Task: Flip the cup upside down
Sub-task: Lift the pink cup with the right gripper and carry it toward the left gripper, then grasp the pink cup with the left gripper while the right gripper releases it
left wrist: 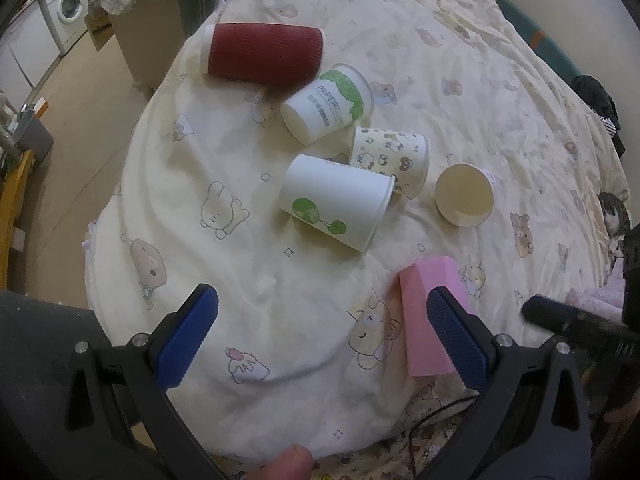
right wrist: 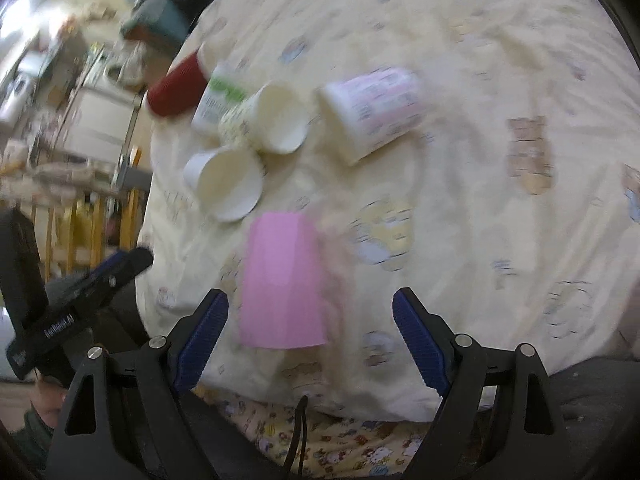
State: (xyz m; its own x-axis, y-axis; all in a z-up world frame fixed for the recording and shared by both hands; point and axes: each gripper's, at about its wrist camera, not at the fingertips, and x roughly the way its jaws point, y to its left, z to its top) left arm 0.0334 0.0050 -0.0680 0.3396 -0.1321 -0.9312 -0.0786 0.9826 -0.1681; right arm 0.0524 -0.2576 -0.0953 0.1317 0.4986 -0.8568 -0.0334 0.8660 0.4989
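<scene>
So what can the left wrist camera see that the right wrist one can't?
Only the left wrist view shows the washing machine and the green print on the white cup.

Only the right wrist view shows the pink-printed side of the far cup and the wooden railing.

Both show the red cup, the pink block, the cartoon bedsheet, and open jaws on each gripper.
</scene>
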